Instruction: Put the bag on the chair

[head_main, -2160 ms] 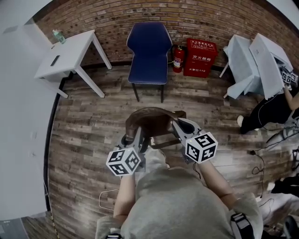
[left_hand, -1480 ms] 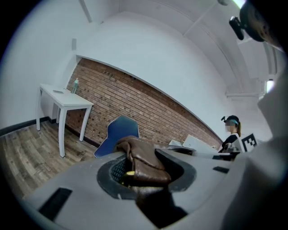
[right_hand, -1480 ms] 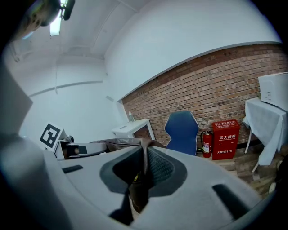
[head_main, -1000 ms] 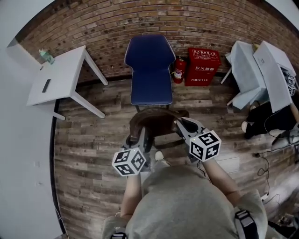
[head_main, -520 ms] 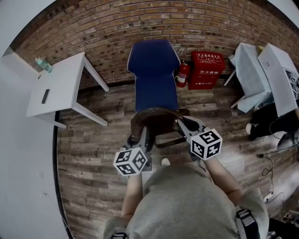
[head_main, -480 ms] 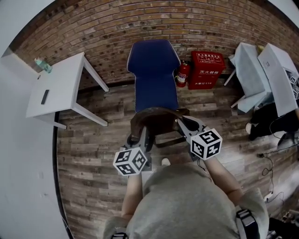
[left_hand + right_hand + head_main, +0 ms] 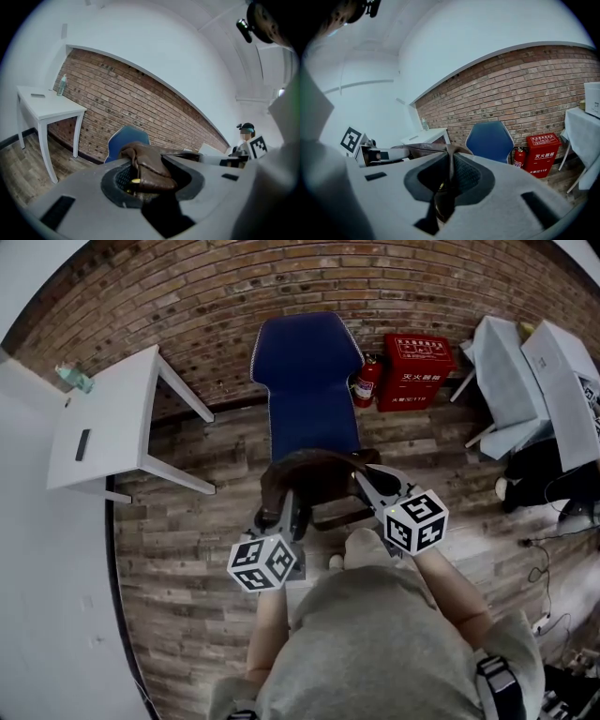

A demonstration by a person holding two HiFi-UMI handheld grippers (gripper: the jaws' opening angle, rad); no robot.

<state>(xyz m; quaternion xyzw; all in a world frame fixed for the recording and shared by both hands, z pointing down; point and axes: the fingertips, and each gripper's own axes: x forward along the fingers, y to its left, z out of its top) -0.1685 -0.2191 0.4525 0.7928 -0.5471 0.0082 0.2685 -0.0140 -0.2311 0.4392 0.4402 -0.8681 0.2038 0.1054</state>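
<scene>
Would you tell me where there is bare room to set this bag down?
The blue chair seat is bare, between the white table and the fire extinguisher. The table is mostly free. It is crowded around the red box.

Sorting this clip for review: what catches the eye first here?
A brown bag hangs above the floor, gripped at each side by the left gripper and the right gripper. Just beyond it a blue chair stands against the brick wall, with a red box to its right.
</scene>
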